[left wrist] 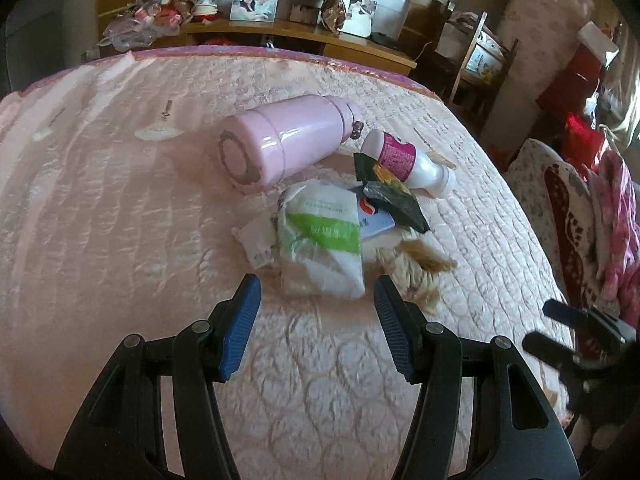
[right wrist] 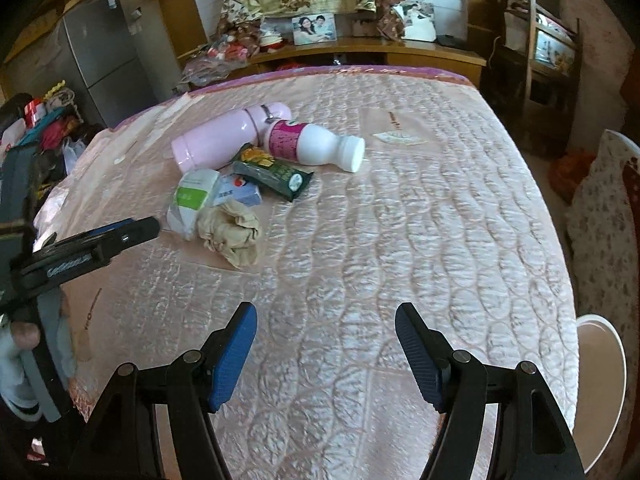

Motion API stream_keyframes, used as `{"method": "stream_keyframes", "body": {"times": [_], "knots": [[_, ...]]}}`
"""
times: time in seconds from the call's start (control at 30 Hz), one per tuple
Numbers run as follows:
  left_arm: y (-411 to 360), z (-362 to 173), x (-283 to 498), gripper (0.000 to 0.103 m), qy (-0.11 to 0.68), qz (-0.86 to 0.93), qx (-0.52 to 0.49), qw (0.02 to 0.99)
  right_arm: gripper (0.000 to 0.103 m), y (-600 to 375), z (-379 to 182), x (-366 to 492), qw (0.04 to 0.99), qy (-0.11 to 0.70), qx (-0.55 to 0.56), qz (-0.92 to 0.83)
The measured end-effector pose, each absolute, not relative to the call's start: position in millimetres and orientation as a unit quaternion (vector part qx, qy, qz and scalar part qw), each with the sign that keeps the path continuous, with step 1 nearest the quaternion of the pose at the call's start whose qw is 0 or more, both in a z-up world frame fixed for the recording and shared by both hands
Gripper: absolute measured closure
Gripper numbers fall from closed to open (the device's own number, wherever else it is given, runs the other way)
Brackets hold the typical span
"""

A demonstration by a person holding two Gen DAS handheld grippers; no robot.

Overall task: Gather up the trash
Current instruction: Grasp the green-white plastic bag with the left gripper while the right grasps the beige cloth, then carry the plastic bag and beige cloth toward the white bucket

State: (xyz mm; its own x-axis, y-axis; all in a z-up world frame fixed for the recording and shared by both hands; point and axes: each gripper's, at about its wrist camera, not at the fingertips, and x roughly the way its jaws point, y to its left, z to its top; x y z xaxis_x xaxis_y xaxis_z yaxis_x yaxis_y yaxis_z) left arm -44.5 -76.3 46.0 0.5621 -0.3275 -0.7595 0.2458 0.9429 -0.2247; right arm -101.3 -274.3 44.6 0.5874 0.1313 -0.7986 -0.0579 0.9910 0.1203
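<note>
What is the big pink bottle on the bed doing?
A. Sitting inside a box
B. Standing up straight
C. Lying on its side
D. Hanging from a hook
C: the big pink bottle lies flat on its side on the bed, next to the small white bottle with the pink label, which lies on its side too.

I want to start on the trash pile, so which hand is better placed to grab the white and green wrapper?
Left. Its open left gripper sits right in front of the white and green wrapper, while the right gripper faces bare quilt, farther away.
</note>
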Motion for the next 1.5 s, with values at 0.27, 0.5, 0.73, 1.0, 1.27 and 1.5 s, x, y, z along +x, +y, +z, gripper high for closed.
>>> {"method": "stream_keyframes", "body": {"times": [0.27, 0.5, 0.73, 1.0, 1.27, 1.5], "knots": [[-100.2, 34.2, -10.1, 0.046, 0.452, -0.153, -0.019, 0.878, 0.033, -270.0, 37.3, -94.0, 0.885, 0.460, 0.041, 0.061], [-94.7, 36.3, -9.6, 0.070, 0.452, -0.184, -0.025, 0.873, 0.033, -263.2, 34.0, -81.2, 0.883, 0.461, 0.042, 0.076], [-63.0, 55.5, -22.3, 0.072, 0.444, -0.189, -0.056, 0.874, 0.032, -235.2, 25.7, -54.4, 0.878, 0.460, 0.046, 0.122], [-38.1, 75.3, -46.1, 0.072, 0.422, -0.182, -0.063, 0.886, 0.038, -208.0, 5.6, -10.1, 0.874, 0.464, 0.052, 0.136], [-43.4, 73.5, -61.5, 0.072, 0.413, -0.183, -0.057, 0.890, 0.067, -216.8, 18.1, -30.7, 0.879, 0.452, 0.059, 0.143], [-64.0, 74.9, -77.1, 0.072, 0.407, -0.186, -0.043, 0.893, 0.067, -232.3, 33.6, -57.9, 0.886, 0.442, 0.052, 0.130]]}}
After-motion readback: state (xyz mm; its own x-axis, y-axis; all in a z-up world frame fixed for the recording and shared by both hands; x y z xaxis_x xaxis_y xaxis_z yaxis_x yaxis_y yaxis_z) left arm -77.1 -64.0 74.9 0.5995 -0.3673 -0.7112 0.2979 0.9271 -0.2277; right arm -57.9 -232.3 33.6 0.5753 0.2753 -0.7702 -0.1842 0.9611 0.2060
